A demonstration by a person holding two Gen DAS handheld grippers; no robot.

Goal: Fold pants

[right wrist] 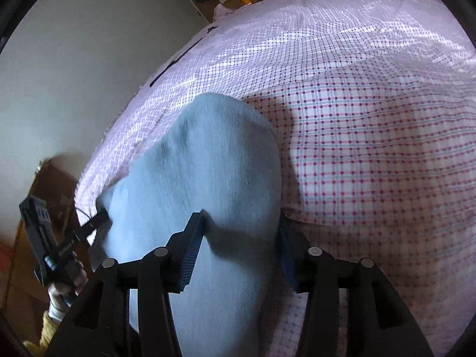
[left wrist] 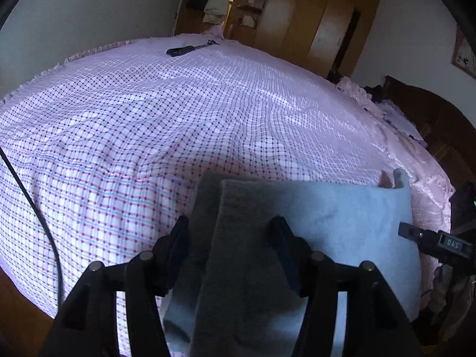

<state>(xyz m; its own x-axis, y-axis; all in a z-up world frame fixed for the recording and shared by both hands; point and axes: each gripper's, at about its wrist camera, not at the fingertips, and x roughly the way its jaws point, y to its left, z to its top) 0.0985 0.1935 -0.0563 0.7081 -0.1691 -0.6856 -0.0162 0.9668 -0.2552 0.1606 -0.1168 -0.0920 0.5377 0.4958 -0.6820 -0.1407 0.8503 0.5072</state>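
The light grey pants (left wrist: 342, 208) lie folded on the checked bedspread (left wrist: 134, 125), a darker grey layer (left wrist: 238, 267) running down their left side. My left gripper (left wrist: 229, 232) stands open astride that folded edge, its pads clear of the cloth. In the right wrist view the pants (right wrist: 202, 154) form a thick rounded fold. My right gripper (right wrist: 239, 232) is open around that fold: the ribbed left pad (right wrist: 190, 250) is bare and the right finger sits at the cloth's edge. Each gripper shows in the other view, the right gripper (left wrist: 431, 241) and the left gripper (right wrist: 38, 232) held by a hand (right wrist: 62, 291).
A black tool (left wrist: 190, 49) lies near the bed's far edge. A black cable (left wrist: 38, 208) runs down the left side. A wooden wardrobe (left wrist: 321, 23) and dark headboard (left wrist: 431, 119) stand beyond the bed. Wooden floor (left wrist: 17, 312) shows at the near left corner.
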